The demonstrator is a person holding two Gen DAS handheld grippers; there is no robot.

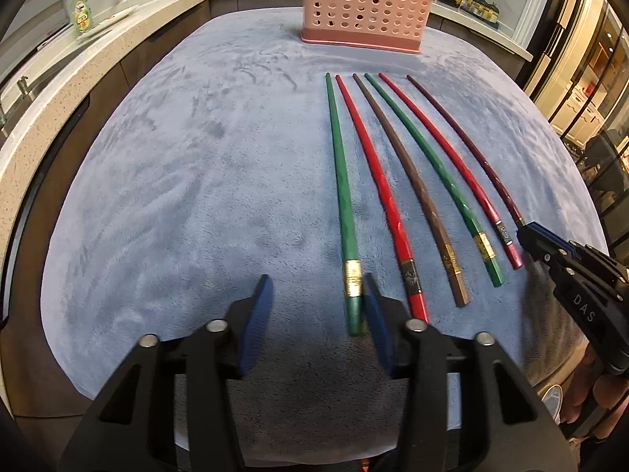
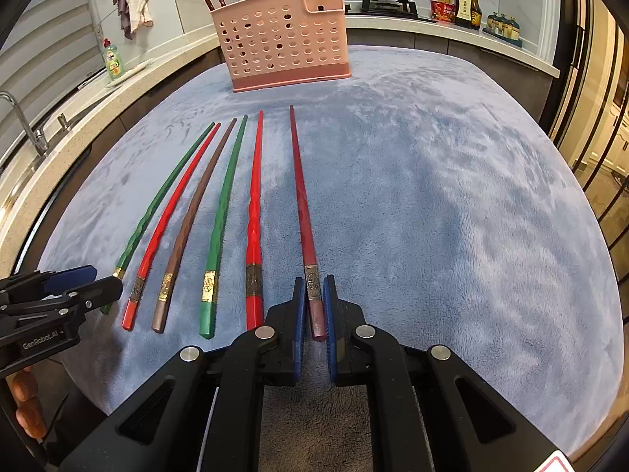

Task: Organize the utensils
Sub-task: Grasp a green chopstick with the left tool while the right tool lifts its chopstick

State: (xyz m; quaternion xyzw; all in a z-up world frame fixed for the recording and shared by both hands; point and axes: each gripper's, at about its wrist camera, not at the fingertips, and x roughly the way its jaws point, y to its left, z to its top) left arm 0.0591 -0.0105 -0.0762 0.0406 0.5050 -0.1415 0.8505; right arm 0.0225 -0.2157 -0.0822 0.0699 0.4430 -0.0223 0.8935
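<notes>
The blue-covered surface (image 1: 165,196) carries a pink perforated holder (image 2: 283,43) far ahead of both tongs and six chopsticks in a row between. The right tongs (image 2: 314,306) are clamped on the maroon chopstick (image 2: 302,204); the left tongs (image 1: 318,306) stand apart, the outer green chopstick (image 1: 338,165) beside one pad. I judge lifting comes next. Only the right view shows chopsticks already in the holder.

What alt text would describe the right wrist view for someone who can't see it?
The right gripper is shut on the thick end of a dark red chopstick, rightmost of six lying side by side on a blue cloth. A pink perforated holder stands beyond; the left gripper sits at far left.
</notes>
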